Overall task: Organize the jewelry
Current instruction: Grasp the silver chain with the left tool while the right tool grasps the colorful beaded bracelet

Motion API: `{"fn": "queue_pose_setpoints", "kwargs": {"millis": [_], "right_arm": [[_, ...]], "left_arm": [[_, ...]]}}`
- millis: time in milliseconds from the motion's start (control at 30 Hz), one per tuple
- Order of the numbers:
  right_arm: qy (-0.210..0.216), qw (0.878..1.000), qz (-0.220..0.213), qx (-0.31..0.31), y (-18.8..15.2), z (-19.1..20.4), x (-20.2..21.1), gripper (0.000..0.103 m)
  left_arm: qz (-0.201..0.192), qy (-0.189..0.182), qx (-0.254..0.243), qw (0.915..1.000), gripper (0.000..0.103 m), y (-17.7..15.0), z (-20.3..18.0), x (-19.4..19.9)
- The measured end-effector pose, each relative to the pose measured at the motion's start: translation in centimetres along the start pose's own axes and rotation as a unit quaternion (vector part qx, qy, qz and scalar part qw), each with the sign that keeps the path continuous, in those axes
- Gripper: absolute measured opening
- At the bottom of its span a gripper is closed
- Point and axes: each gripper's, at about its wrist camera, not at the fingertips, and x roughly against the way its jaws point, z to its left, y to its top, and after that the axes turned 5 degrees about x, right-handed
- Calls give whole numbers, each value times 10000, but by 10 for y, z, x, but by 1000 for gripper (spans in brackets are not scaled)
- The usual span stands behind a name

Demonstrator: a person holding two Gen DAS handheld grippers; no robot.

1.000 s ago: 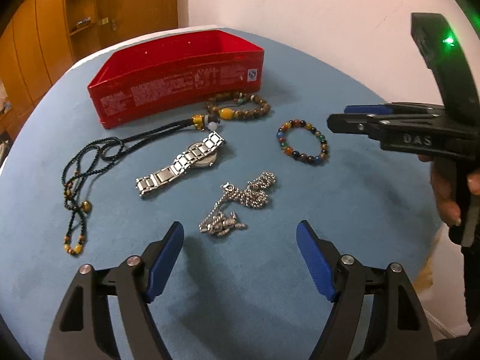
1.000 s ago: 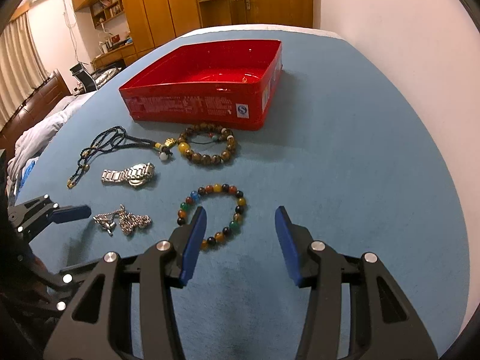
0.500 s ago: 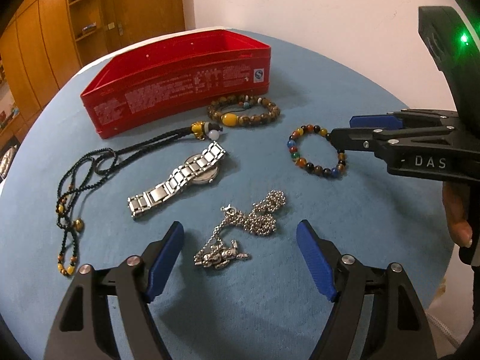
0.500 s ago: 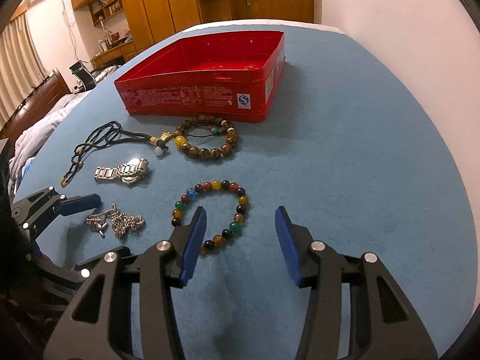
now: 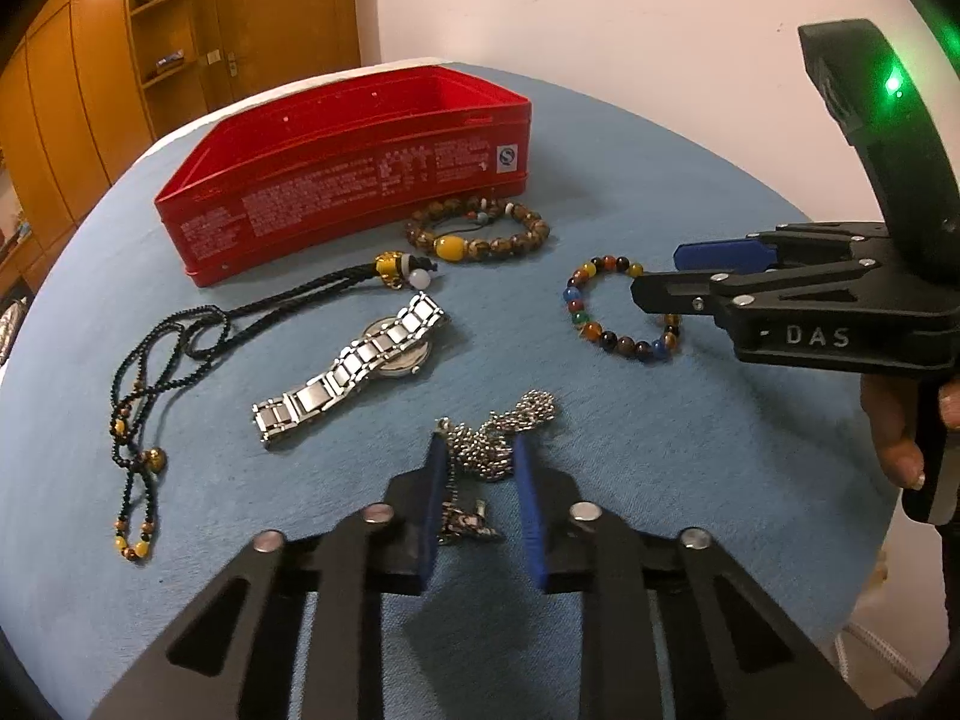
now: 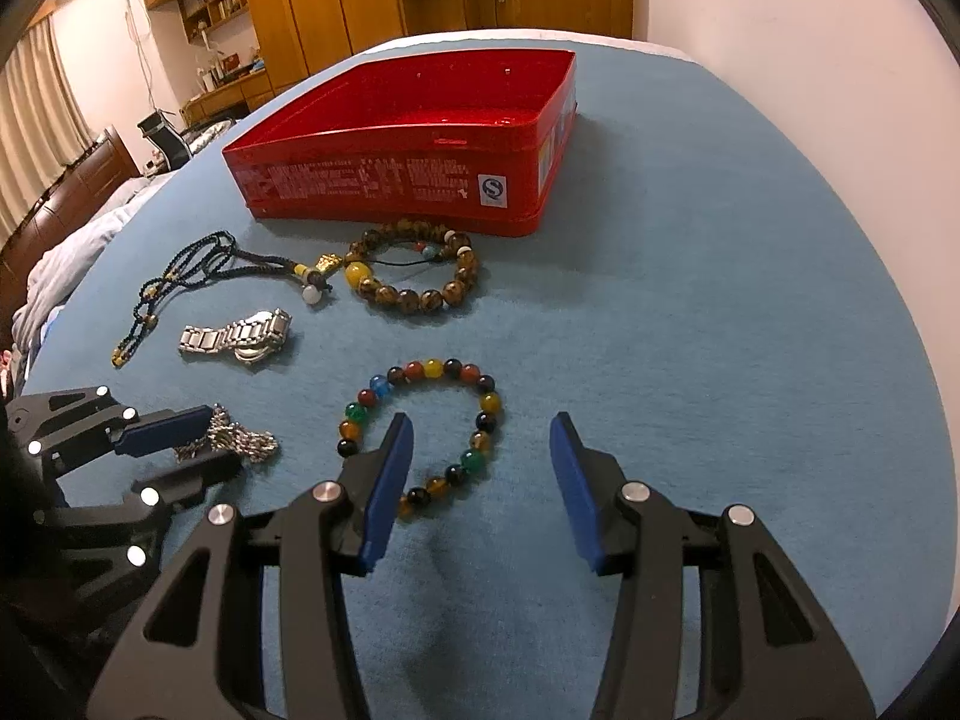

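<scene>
**Reader:** Hand-held gripper first, please: what is each one doing?

**Describer:** Left hand-held gripper [image 5: 474, 456] has just been closing, and its blue pads now stand narrowly apart on either side of the silver chain necklace [image 5: 498, 435], which is bunched in a small heap on the blue desk [image 5: 690, 510]. The links sit between the pads. Whether the pads already press on the metal I cannot tell. Right hand-held gripper [image 6: 480, 468] is spread wide and holds nothing. Its left pad sits over the near-left arc of the multicoloured bead bracelet [image 6: 420, 432], and its right pad is outside the ring, over bare cloth.

**Reader:** Where is everything meant to go?

**Describer:** A red open box [image 6: 408, 120] stands at the far side of the desk, empty as far as can be seen. Just in front of it lie a brown bead bracelet [image 6: 414, 276] and a black cord necklace [image 5: 180, 360], with a steel watch [image 5: 354, 372] between them and the chain. None of the jewelry is in the box yet.

**Reader:** How should the chain pickup be done well?

**Describer:** My judgement: finish closing on the thickest part of the heap, not a single strand, so that the links do not slip out. Lift straight up and slowly, until the pendant end under the gripper hangs free, then carry it over the box rim before letting go. The watch lies just left of the chain, so keep clear of it.
</scene>
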Motion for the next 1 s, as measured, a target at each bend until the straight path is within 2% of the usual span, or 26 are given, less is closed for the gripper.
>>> {"fn": "queue_pose_setpoints", "kwargs": {"millis": [67,133,200,267,333,533,1000], "right_arm": [[-32,10000,51,52,0,2,-5,37],[-124,9998,54,138,0,4,-9,34],[-147,9997,45,198,0,6,-11,27],[-194,9995,18,254,1,6,-13,11],[-242,9993,11,301,1,8,-14,7],[-211,9996,-4,205,2,7,-9,6],[-188,9986,-409,280,11,21,35,6]], "left_arm": [[0,-3,19,10000,15,0,1,1],[8,-29,28,10000,15,-1,2,2],[14,-49,29,10000,15,-1,3,4],[24,-82,41,10000,15,-2,4,5],[27,-103,49,9999,14,-2,5,7],[-4,-130,128,9998,14,-3,11,14],[-210,-161,177,9995,14,-4,18,43]]}}
